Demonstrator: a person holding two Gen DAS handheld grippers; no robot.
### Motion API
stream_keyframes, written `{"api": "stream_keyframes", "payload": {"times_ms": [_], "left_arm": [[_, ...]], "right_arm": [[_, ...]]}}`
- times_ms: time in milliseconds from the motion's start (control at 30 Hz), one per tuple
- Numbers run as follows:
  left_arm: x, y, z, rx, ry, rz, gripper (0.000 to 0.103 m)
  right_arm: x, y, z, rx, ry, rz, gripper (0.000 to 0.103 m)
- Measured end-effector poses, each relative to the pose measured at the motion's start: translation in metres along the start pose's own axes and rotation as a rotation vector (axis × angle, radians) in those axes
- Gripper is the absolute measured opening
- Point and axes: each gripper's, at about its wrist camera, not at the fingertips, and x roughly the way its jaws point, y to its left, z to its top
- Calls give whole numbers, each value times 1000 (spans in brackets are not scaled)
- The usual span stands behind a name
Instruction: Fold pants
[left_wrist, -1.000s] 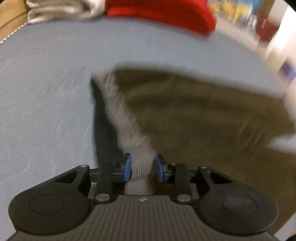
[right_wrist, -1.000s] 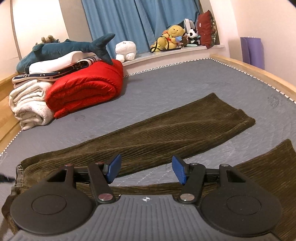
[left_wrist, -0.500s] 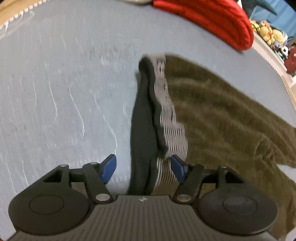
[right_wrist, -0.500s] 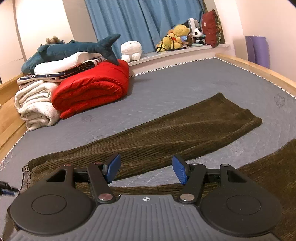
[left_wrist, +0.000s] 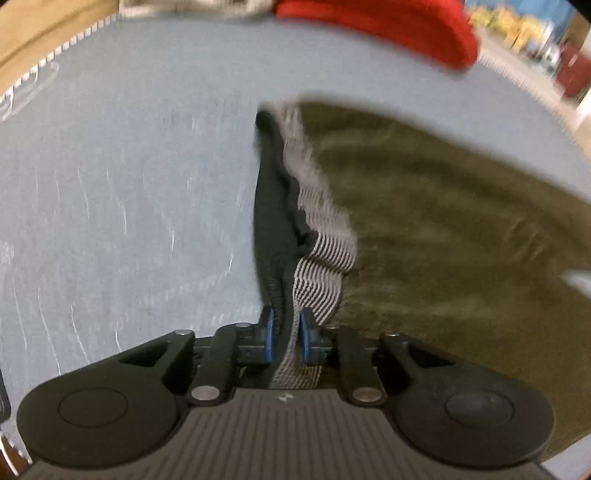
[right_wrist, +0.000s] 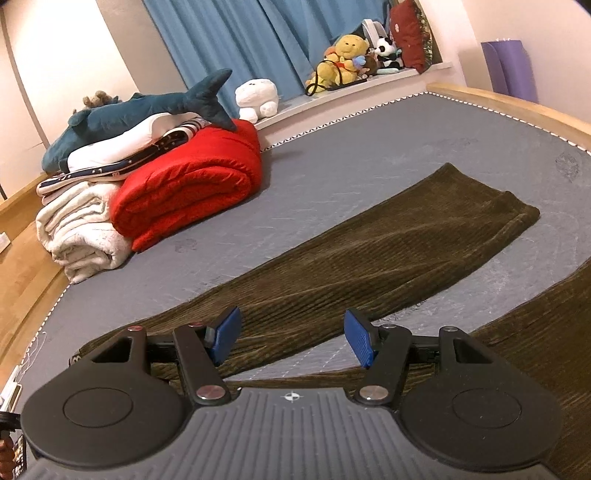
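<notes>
Half a second before, the left gripper (left_wrist: 284, 334) stood open around the waistband (left_wrist: 317, 254); now it had closed on it. The pants (right_wrist: 369, 258) lay spread ahead of the right gripper (right_wrist: 291, 341), open and empty. Folding could probably start.

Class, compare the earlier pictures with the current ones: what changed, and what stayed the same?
The left tool, open half a second ago, has closed on the striped elastic waistband of the olive-brown corduroy pants. The right tool stays open, holding nothing, above the pants, whose legs stay spread flat on the grey mattress.
</notes>
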Motion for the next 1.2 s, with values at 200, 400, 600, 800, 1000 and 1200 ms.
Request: {"api": "stream_keyframes", "payload": {"times_ms": [200, 400, 600, 800, 1000, 1200], "left_arm": [[-37, -12, 18, 1, -247, -11, 39], [17, -52, 17, 193, -15, -12, 35], [-36, -50, 51, 12, -301, -164, 35], [-37, -33, 79, -210, -349, -205, 0], [-14, -39, 107, -354, -377, -264, 1], [22, -58, 134, -298, -398, -144, 10]], "right_arm": [[-1, -5, -5, -6, 25, -12, 64], [-2, -14, -6, 2, 38, -20, 64], [-2, -15, -4, 30, 46, -3, 64], [0, -12, -4, 30, 43, 7, 64], [0, -13, 1, 27, 17, 9, 62], [-2, -14, 6, 18, -18, -12, 25]]}}
